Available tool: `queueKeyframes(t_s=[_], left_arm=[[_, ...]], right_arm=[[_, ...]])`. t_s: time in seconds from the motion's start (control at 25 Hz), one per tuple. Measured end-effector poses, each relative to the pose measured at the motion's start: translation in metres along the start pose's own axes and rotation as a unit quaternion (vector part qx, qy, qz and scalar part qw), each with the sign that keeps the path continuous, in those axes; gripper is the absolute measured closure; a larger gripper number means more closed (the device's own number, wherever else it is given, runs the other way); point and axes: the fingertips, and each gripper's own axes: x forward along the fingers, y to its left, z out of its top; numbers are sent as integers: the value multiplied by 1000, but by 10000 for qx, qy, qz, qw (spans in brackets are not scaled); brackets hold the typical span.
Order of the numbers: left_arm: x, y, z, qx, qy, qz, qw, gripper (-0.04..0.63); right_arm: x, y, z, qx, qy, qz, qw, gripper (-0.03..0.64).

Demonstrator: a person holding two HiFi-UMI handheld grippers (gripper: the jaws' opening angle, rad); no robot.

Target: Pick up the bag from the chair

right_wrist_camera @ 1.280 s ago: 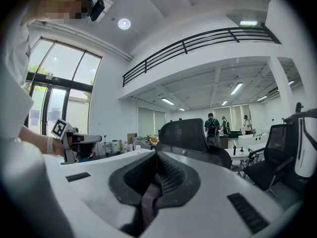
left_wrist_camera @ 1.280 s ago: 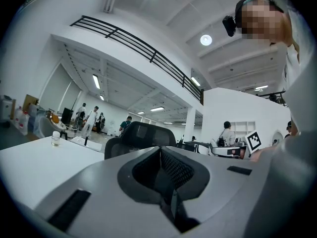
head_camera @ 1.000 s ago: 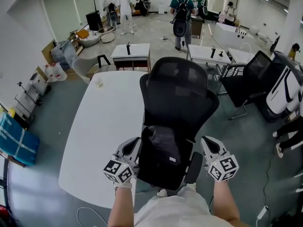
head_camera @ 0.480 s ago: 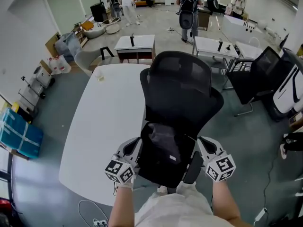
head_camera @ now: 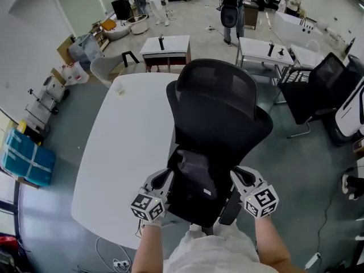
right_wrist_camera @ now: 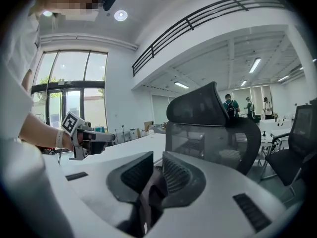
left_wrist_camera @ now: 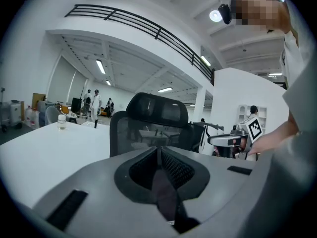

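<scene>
- Your left gripper [head_camera: 166, 177] is at the left edge of the bag [head_camera: 196, 175]. Its jaws are clamped together, with a fold of the bag's dark fabric pinched between them.
- Your right gripper [head_camera: 236, 174] is at the bag's right edge, just above the armrest [head_camera: 230, 205]. Its jaws have just been easing apart, and a thin slit shows near the tips. Bunched dark fabric fills the gap lower down, and the pads are on it.
- The bag is black. It lies on the seat of the chair [head_camera: 219, 104], between your two grippers and up against the foot of the mesh backrest (a small pale tag shows on its near side).
- The chair faces you, with its tall back and headrest rising beyond the bag.
- A white table [head_camera: 122, 158] runs along the chair's left side, touching it or nearly so. A small clear bottle [head_camera: 118, 87] stands near the table's far end.
- A blue box [head_camera: 25, 161] sits on the floor well to the left of the table.
- Beyond the table are small white desks [head_camera: 165, 45]. A second black chair [head_camera: 318, 87] stands off to the right.
- At the far end of the hall, a person with a backpack [head_camera: 230, 7] stands among several others.
</scene>
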Motion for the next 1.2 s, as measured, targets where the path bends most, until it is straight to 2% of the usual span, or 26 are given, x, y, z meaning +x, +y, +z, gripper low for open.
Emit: queueKeyframes(t_s=[0.04, 0.08, 0.44, 0.8, 1.2], left_arm=[[4, 1, -5, -8, 60, 21, 10000, 569], [8, 3, -10, -20, 117, 40, 9999, 569], [48, 17, -53, -75, 651, 76, 9978, 560], [79, 35, -95, -146, 1208, 160, 9924, 434], [100, 54, -130, -144, 1738, 134, 9846, 384]], right_arm=[[4, -1, -4, 1, 57, 46, 10000, 540], [8, -2, -9, -1, 121, 90, 9999, 525], [42, -10, -57, -17, 683, 437, 9967, 489], [68, -9, -101, -107, 1207, 678, 9903, 459], [92, -10, -135, -100, 1574, 764, 9845, 440]])
